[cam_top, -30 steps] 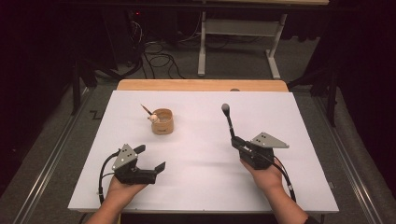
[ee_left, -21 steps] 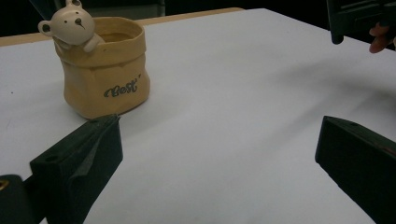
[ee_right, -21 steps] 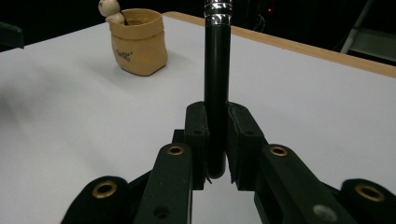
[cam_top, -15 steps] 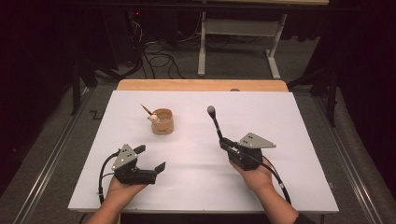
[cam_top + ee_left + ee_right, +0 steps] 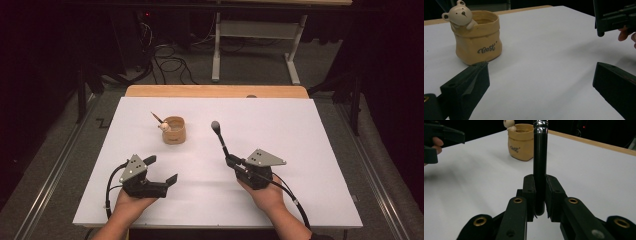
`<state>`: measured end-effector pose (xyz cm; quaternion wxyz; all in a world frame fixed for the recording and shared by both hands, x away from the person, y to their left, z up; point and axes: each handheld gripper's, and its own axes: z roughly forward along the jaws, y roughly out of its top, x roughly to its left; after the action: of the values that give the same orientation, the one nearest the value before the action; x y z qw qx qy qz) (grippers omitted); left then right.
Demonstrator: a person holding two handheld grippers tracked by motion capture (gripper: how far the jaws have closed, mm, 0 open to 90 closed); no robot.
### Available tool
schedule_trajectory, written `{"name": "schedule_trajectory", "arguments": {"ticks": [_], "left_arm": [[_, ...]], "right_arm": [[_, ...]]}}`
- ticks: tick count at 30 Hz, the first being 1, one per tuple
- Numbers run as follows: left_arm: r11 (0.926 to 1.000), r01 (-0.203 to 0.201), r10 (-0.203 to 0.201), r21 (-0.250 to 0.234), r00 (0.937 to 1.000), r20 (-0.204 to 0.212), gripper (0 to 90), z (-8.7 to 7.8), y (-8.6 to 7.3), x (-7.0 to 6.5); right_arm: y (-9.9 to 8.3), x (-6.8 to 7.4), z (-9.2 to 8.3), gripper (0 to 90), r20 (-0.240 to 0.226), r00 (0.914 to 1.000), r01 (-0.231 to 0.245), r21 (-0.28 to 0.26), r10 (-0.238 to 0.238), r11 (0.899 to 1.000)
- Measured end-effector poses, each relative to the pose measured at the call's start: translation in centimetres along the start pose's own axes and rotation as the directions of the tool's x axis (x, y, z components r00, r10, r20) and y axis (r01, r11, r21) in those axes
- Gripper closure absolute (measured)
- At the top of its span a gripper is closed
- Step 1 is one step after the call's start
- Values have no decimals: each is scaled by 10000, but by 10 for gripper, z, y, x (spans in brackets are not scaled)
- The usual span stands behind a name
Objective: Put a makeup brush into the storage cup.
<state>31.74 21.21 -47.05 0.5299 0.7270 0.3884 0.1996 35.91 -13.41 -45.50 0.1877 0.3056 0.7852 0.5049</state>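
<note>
White-covered table, bare apart from a small tan sack-shaped pot with a bear figure on its rim, standing left of centre toward the far edge. Left gripper low at the near left, jaws wide apart on nothing, probably parked as the free hand. Right gripper clamped on a black brush, handle pinched between the pads, rounded head up and tilted toward the pot, apparently its destination.
</note>
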Motion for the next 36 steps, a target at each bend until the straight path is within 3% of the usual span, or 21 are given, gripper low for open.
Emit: {"name": "schedule_trajectory", "arguments": {"ticks": [11, 16, 29, 36], "left_arm": [[9990, 200, -200, -396, 9998, 1, 19, 2, 14, -3], [9987, 359, -343, -362, 9984, 440, 14, 8, 25, -7], [9980, -59, 105, -629, 9972, 734, 15, 21, 51, -24], [9979, -102, 152, -636, 9967, 795, 16, 27, 58, -28]], "right_arm": [[-3, 7, -1, 810, -72, 10000, 63, 79, -63, 9999], [-4, 6, -2, 810, -29, 10000, 90, 73, -90, 9999], [-4, 6, -3, 810, 30, 9999, 134, 37, -134, 9999], [-4, 6, -3, 810, 34, 9999, 165, -5, -165, 9999]]}}
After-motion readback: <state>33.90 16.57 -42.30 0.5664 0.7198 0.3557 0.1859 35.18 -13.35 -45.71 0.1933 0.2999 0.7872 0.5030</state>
